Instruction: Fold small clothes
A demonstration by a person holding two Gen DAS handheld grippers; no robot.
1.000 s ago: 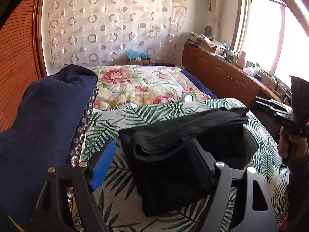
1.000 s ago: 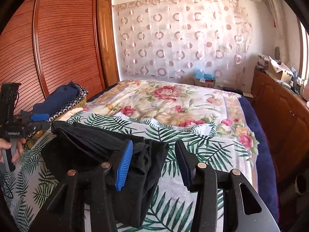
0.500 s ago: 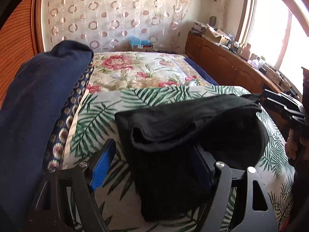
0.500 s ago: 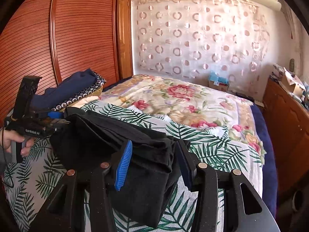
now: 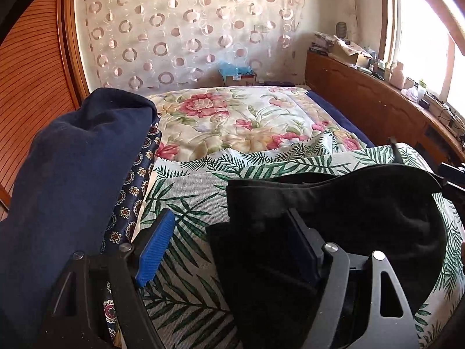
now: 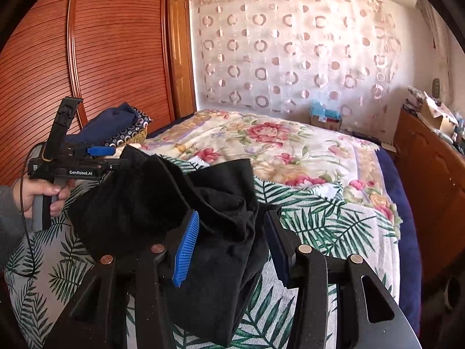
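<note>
Right wrist view shows the black garment [image 6: 162,197] bunched on the palm-print cover [image 6: 334,221], part of it hanging between the right gripper [image 6: 232,244] pads, which stand half apart; whether they pinch the cloth I cannot tell. The left gripper [image 5: 229,247] is wide, one finger [image 5: 302,247] seemingly tucked under the fabric's near edge. Such a loose hold could let the fold slide apart, and the limp cloth may drag toward the navy pile [image 5: 72,174].
</note>
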